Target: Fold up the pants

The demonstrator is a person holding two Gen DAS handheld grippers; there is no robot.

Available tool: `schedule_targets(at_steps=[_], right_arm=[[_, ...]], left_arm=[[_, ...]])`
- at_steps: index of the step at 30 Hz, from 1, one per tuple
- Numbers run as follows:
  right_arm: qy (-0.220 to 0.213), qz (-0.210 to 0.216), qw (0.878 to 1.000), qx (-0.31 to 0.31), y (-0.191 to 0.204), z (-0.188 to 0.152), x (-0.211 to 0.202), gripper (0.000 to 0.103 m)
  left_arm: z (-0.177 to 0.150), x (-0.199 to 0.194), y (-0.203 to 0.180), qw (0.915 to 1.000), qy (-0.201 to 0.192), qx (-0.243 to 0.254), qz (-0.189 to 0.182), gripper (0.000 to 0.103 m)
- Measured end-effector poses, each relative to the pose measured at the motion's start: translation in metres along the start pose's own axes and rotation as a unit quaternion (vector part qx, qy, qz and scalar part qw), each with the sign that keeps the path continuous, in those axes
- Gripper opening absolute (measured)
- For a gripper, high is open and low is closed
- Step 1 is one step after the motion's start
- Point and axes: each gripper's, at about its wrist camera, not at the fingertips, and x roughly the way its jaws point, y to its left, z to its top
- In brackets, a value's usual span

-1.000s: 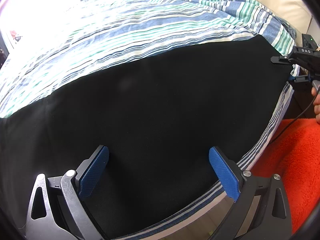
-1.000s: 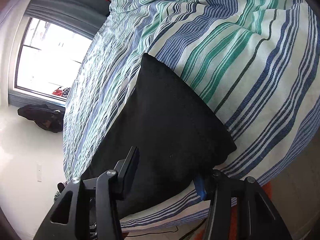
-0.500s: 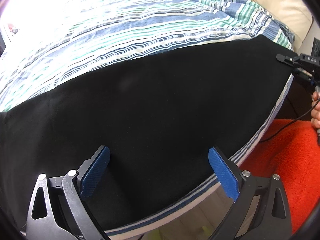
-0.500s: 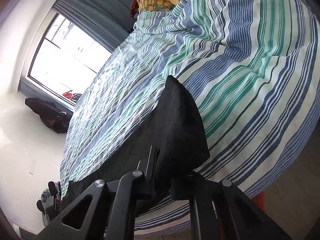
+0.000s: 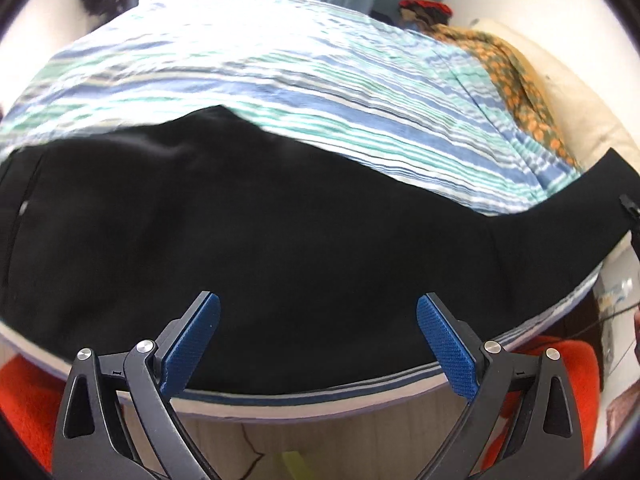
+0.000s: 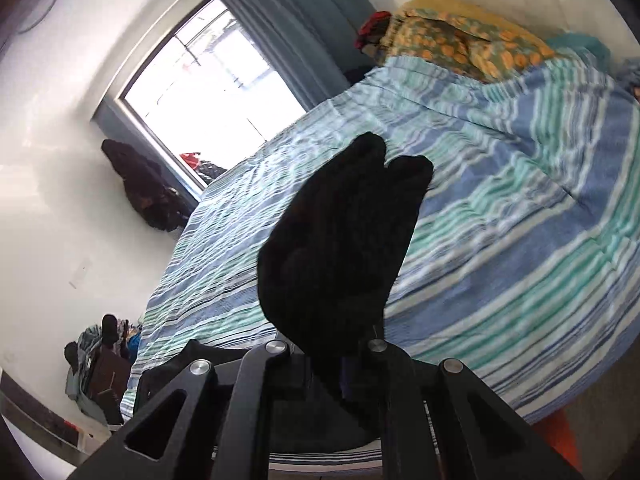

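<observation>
Nearest in the left wrist view, the left gripper point(image 5: 318, 320) stands with its blue pads point(image 5: 192, 344) spread wide, holding nothing, poised above the near edge of the bed. The black pants point(image 5: 260, 232) lie just past the pads, spread flat across the near side of the striped bedcover point(image 5: 320, 72), one leg stretching away to the right and lifting off the bed at the frame's edge. Below the mattress edge a strip of wooden floor shows, and an orange rug point(image 5: 24, 396) lies on either side of the gripper.

In the right wrist view the right gripper point(image 6: 326, 350) is clenched on an end of the pants point(image 6: 340, 240); its jaws have just been closing with the cloth between them. The gripped cloth stands up in a dark bunch straight ahead of the camera and hides the middle of the bed behind it.

Beyond the pants the bedcover point(image 6: 500, 240) runs in blue, green and white stripes to an orange flowered cloth point(image 6: 452, 40) heaped at the far end, with something red point(image 6: 372, 28) beside it. Farther off are a bright window point(image 6: 208, 80) with grey-blue curtains point(image 6: 288, 20), a dark bundle point(image 6: 140, 188) against the white wall under the window's corner, and a pile of clothes point(image 6: 100, 356) on the floor.
</observation>
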Motion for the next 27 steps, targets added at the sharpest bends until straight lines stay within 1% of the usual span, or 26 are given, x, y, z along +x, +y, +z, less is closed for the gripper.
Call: schedule_targets(at_steps=[2, 3, 5, 7, 10, 11, 12, 13, 14, 15, 17, 19, 20, 21, 23, 24, 25, 26, 27], right_arm=[[0.013, 0.017, 0.999, -0.034, 0.048, -0.004, 0.019, 0.01], [0.022, 0.024, 0.998, -0.052, 0.071, -0.01, 0.031, 0.01], [0.043, 0.033, 0.995, -0.088, 0.115, -0.031, 0.062, 0.01], [0.069, 0.052, 0.991, -0.1, 0.149, -0.061, 0.097, 0.01], [0.098, 0.075, 0.986, -0.113, 0.191, -0.115, 0.148, 0.01], [0.109, 0.087, 0.984, -0.113, 0.199, -0.134, 0.165, 0.017], [0.132, 0.097, 0.98, -0.113, 0.204, -0.152, 0.183, 0.022], [0.173, 0.112, 0.972, -0.111, 0.204, -0.17, 0.203, 0.044], [0.209, 0.119, 0.964, -0.11, 0.203, -0.186, 0.216, 0.061], [0.22, 0.109, 0.962, -0.122, 0.2, -0.198, 0.221, 0.061], [0.213, 0.088, 0.959, -0.164, 0.189, -0.211, 0.209, 0.061], [0.208, 0.067, 0.952, -0.214, 0.175, -0.216, 0.188, 0.061], [0.203, 0.053, 0.948, -0.241, 0.166, -0.217, 0.175, 0.062], [0.197, 0.039, 0.943, -0.266, 0.157, -0.218, 0.161, 0.063], [0.182, 0.016, 0.937, -0.297, 0.134, -0.22, 0.13, 0.069], [0.174, 0.007, 0.938, -0.3, 0.123, -0.221, 0.115, 0.07], [0.167, 0.0, 0.941, -0.295, 0.11, -0.223, 0.102, 0.07], [0.16, -0.008, 0.946, -0.283, 0.098, -0.227, 0.09, 0.07], [0.156, -0.015, 0.952, -0.264, 0.088, -0.228, 0.082, 0.07]], left_arm=[[0.001, -0.002, 0.024, 0.9988, -0.003, -0.048, -0.01, 0.099], [0.0, -0.003, 0.032, 0.9979, -0.009, -0.062, -0.016, 0.099], [-0.001, -0.01, 0.045, 0.9966, -0.026, -0.076, -0.018, 0.099], [0.002, -0.013, 0.054, 0.9962, -0.038, -0.078, -0.011, 0.099], [0.002, -0.013, 0.066, 0.9952, -0.044, -0.088, -0.001, 0.099], [-0.001, -0.016, 0.076, 0.9945, -0.045, -0.094, 0.002, 0.099], [-0.003, -0.017, 0.084, 0.9937, -0.045, -0.102, 0.005, 0.099], [-0.005, -0.017, 0.09, 0.9928, -0.045, -0.111, 0.006, 0.099], [-0.006, -0.017, 0.095, 0.9919, -0.045, -0.119, 0.005, 0.099], [-0.009, -0.02, 0.105, 0.9912, -0.046, -0.124, -0.001, 0.099], [-0.009, -0.022, 0.109, 0.9908, -0.052, -0.125, -0.01, 0.099], [-0.008, -0.023, 0.105, 0.9915, -0.06, -0.115, -0.011, 0.099], [-0.007, -0.024, 0.099, 0.9921, -0.064, -0.106, -0.021, 0.099], [-0.005, -0.025, 0.09, 0.9923, -0.072, -0.092, -0.042, 0.098], [-0.002, -0.028, 0.064, 0.9898, -0.092, -0.048, -0.097, 0.097], [-0.002, -0.029, 0.048, 0.9878, -0.096, -0.019, -0.121, 0.096], [0.0, -0.026, 0.03, 0.9865, -0.093, 0.013, -0.134, 0.092], [0.002, -0.019, 0.014, 0.9869, -0.082, 0.042, -0.132, 0.088], [0.004, -0.008, -0.001, 0.9886, -0.064, 0.066, -0.119, 0.078]])
